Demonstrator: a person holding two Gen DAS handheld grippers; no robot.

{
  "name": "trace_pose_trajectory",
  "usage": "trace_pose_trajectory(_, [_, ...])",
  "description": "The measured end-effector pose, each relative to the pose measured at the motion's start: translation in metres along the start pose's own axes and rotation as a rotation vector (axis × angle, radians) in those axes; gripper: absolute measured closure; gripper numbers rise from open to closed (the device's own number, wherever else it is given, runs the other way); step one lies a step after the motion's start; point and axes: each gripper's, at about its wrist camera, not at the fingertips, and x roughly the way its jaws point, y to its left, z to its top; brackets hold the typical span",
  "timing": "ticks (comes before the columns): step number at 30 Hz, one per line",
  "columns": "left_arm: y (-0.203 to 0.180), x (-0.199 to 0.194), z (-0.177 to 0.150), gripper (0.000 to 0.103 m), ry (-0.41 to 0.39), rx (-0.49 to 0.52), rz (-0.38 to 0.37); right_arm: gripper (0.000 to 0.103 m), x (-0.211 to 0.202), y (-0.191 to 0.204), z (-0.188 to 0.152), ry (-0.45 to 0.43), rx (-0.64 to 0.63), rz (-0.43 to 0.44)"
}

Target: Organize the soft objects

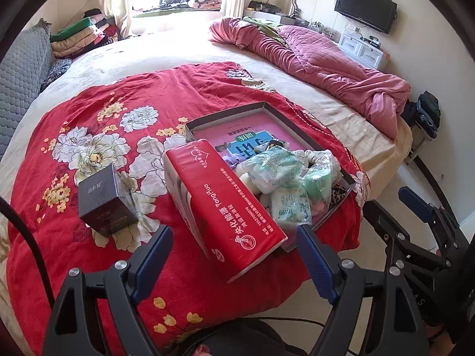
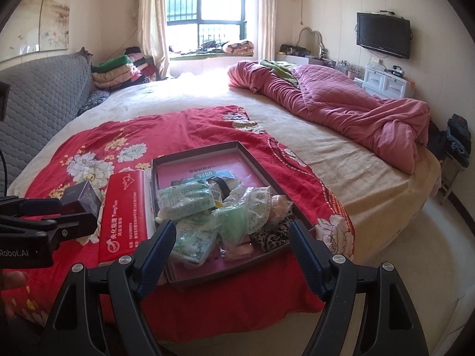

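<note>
Left gripper point(image 1: 234, 246): black frame with triangular cut-outs, two blue ribbed pads point(image 1: 154, 252) set on the fingers. Round silver screws point(image 1: 121, 265) are seen behind each pad, two per side. A black cable point(image 1: 26, 237) is seen curving outside the left finger.

Right gripper point(image 2: 230, 241): same black frame, blue ribbed pads point(image 2: 158, 244), silver screws point(image 2: 125, 259). White lettering "Robot.AI" point(image 2: 13, 253) is printed on the left unit's black body.
</note>
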Motion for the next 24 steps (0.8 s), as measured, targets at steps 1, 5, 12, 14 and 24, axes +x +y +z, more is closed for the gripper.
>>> trace_pose_trajectory(1, [0.001, -0.003, -0.003, 0.019, -0.002, 0.005, 0.008, 0.024, -0.003, 0.002, 0.0, 0.002, 0.007, 0.001])
trace_pose_trajectory(5, [0.004, -0.013, -0.013, 0.019, -0.005, 0.006, 0.023, 0.024, -0.015, 0.01, -0.002, 0.001, 0.03, -0.003])
trace_pose_trajectory(12, [0.008, -0.022, -0.026, 0.019, -0.007, 0.008, 0.035, 0.024, -0.036, 0.012, -0.011, -0.016, 0.09, -0.053])
trace_pose_trajectory(14, [0.007, -0.024, -0.03, 0.019, -0.009, 0.015, 0.044, 0.024, -0.041, 0.014, -0.015, -0.033, 0.095, -0.079])
trace_pose_trajectory(24, [0.006, -0.021, -0.045, 0.019, -0.001, 0.014, 0.038, 0.024, -0.06, 0.025, -0.031, -0.055, 0.148, -0.123])
